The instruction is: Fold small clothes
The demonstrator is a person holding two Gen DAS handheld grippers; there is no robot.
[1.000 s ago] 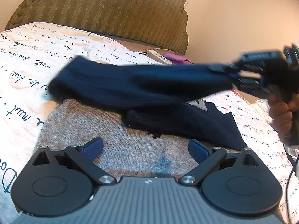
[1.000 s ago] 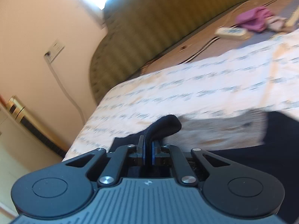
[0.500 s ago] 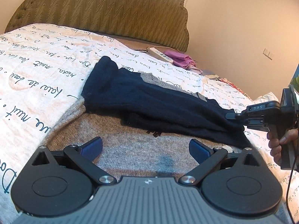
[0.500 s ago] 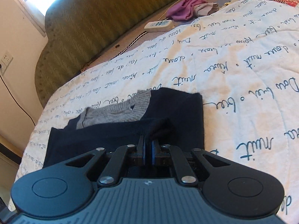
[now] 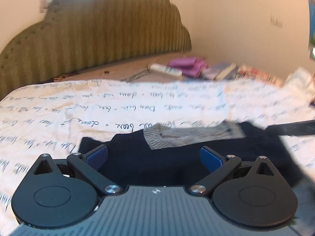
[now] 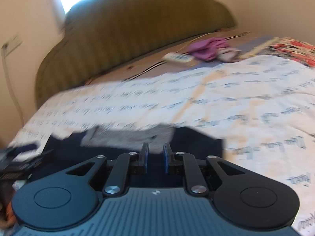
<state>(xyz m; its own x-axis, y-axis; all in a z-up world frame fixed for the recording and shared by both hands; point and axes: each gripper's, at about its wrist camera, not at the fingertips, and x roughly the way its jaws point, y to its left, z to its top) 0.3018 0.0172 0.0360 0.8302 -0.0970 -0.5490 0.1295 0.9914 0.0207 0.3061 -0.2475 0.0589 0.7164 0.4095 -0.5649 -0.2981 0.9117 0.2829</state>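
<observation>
Navy knit, the small sweater (image 5: 177,157) lies folded on the printed bedsheet (image 5: 59,118), grey collar (image 5: 189,135) showing on top. Our right gripper (image 6: 155,157) has just been parting its jaws, with nothing between them now; our left gripper (image 5: 153,155) hangs wide open and empty. We judge a sleeve fold just laid; next we need a fresh pinch on an edge.

Left gripper (image 5: 154,156) open over a folded sweater on the bed

Its blue pads (image 5: 210,158) stand wide apart with nothing between them, above the navy and grey sweater (image 5: 177,153) lying on the script-printed bedspread (image 5: 98,106). Beyond are a green padded headboard (image 5: 98,39), a white power strip (image 5: 165,71) and a purple cloth (image 5: 187,64), all motion-blurred.
</observation>
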